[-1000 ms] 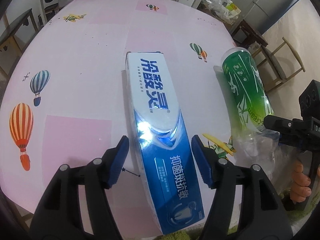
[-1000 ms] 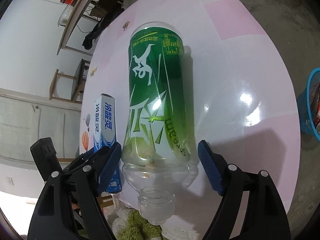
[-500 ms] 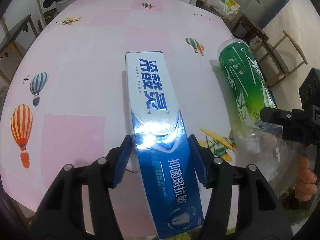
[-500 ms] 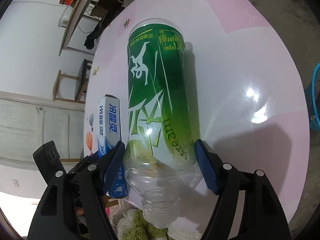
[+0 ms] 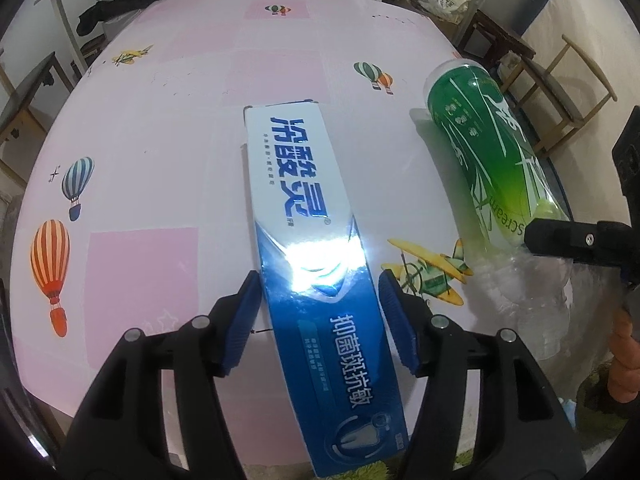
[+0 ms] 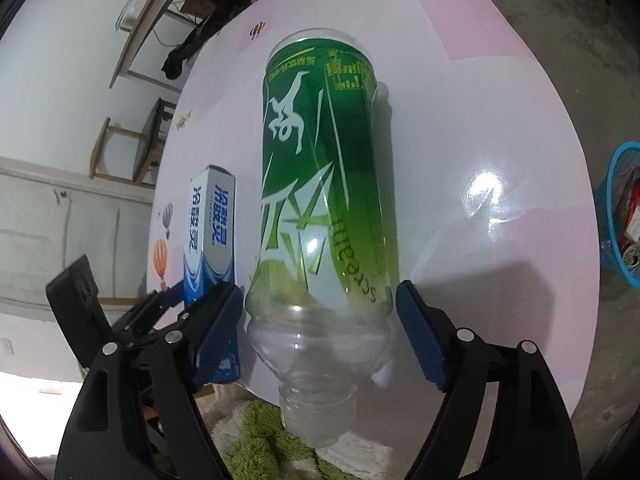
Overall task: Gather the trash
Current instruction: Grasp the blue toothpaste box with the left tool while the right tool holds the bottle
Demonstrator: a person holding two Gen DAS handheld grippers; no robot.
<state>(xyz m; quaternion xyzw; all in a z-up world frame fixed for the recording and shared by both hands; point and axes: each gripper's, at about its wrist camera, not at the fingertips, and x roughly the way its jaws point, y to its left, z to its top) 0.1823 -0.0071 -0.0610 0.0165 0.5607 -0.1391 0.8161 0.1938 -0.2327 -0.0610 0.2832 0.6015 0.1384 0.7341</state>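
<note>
My left gripper (image 5: 318,322) straddles a long blue-and-white cardboard toothpaste box (image 5: 308,248) that lies flat on the round pink table (image 5: 160,128), its cloth printed with hot-air balloons and small planes. The jaws have just been opening a little; the blue pads stand on either side of the box with thin slivers of table showing between pad and cardboard, so nothing is gripped. The box's white end points away from me across the table and its blue end reaches past the near table edge.

My right gripper (image 6: 320,336) brackets a clear plastic bottle with a green printed label (image 6: 320,184), lying on its side on the same table, just to the right of the box. Its uncapped neck points back at me and overhangs the table edge above a green shaggy rug (image 6: 256,436). These jaws too have just been opening: the left pad sits right beside the bottle's shoulder, and whether it touches I cannot tell, while the right pad stands clear with a gap, so the bottle rests free.

In the left wrist view the person's hand (image 5: 624,356) holds the right tool's handle at the frame's right edge. A blue mesh basket (image 6: 618,216) stands on the floor beyond the table's right side, with packaging inside it.
</note>
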